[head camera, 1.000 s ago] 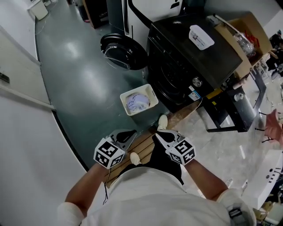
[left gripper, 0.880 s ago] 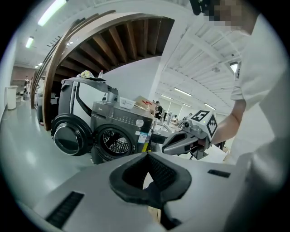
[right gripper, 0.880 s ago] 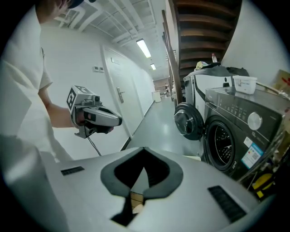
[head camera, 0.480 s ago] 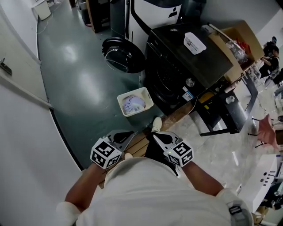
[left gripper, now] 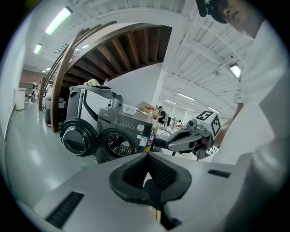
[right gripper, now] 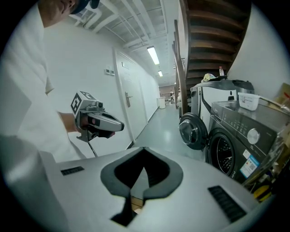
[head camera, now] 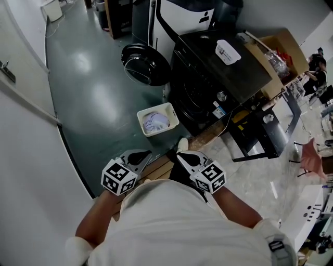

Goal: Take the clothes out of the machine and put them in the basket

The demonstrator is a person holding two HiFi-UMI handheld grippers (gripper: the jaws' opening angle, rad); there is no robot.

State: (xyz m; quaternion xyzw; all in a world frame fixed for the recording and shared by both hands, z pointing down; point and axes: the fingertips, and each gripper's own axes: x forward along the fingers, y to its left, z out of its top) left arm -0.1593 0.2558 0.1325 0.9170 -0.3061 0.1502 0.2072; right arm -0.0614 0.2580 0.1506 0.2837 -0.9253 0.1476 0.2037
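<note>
In the head view the dark washing machine (head camera: pixel 208 78) stands with its round door (head camera: pixel 144 65) swung open to the left. The white basket (head camera: pixel 157 119) sits on the floor in front of it with pale clothes (head camera: pixel 155 122) inside. My left gripper (head camera: pixel 139 156) and right gripper (head camera: pixel 183 157) hang side by side close to my body, well short of the basket, both shut with nothing in them. The left gripper view shows its jaws (left gripper: pixel 149 192) together, with the machine (left gripper: pixel 124 136) and the right gripper (left gripper: pixel 174 144) beyond. In the right gripper view its jaws (right gripper: pixel 132 192) also meet, with the left gripper (right gripper: pixel 106 123) ahead on the left.
A white tub (head camera: pixel 228 52) lies on top of the machine, and a cardboard box (head camera: pixel 281 47) stands behind it. A white appliance (head camera: pixel 179 13) is beside the open door. Wooden boards (head camera: pixel 161 169) lie under my feet. A white wall (head camera: pixel 26 135) runs along the left.
Both grippers have risen and drawn back toward my body, still shut. The view has lifted, so the basket and the machine look smaller and farther off.
</note>
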